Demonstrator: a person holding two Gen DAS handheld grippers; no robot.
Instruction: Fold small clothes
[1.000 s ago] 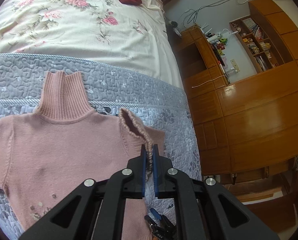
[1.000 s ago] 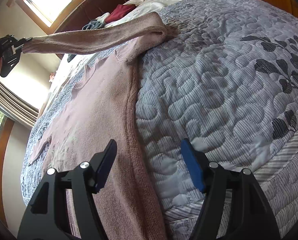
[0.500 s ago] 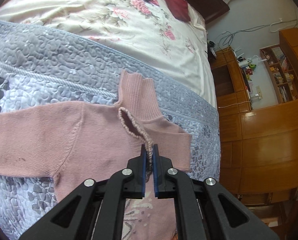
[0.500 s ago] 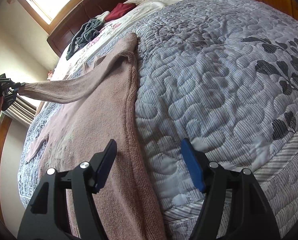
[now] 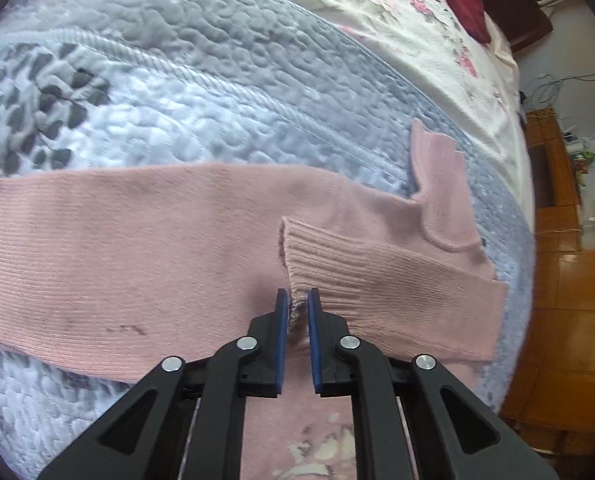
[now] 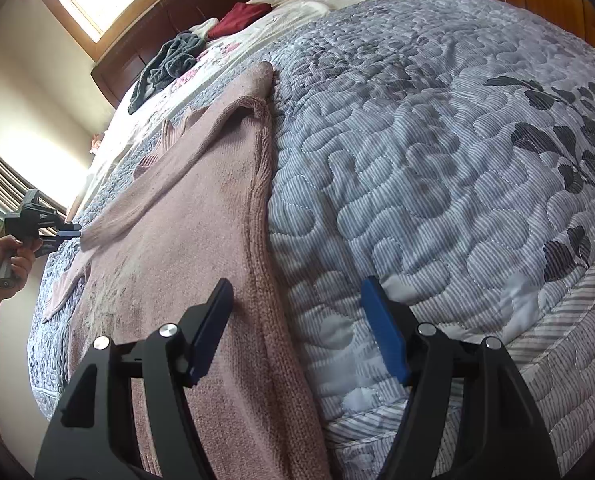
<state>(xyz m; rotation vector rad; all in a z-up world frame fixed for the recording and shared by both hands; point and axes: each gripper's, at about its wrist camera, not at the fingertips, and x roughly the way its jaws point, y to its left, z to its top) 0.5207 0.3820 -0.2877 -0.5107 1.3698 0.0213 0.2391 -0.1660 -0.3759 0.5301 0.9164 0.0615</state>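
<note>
A pink knitted sweater (image 5: 145, 240) lies flat on the grey quilted bedspread (image 5: 225, 92), its ribbed turtleneck collar (image 5: 437, 184) toward the floral sheet (image 5: 409, 12) at the bed's head end. The left gripper (image 5: 296, 300) is clamped on the ribbed cuff (image 5: 297, 256) of one sleeve, which is drawn across the sweater's chest. The right gripper (image 6: 297, 312) hovers near the bed's foot edge, blue-padded jaws wide apart and empty, straddling the sweater's side seam. A dark grey garment (image 6: 169, 60) and a red one (image 6: 241, 16) lie crumpled by the wooden headboard (image 6: 137, 44).

Pink knit turtleneck sweater (image 5: 145, 240) flat on quilt; one sleeve across its chest
</note>
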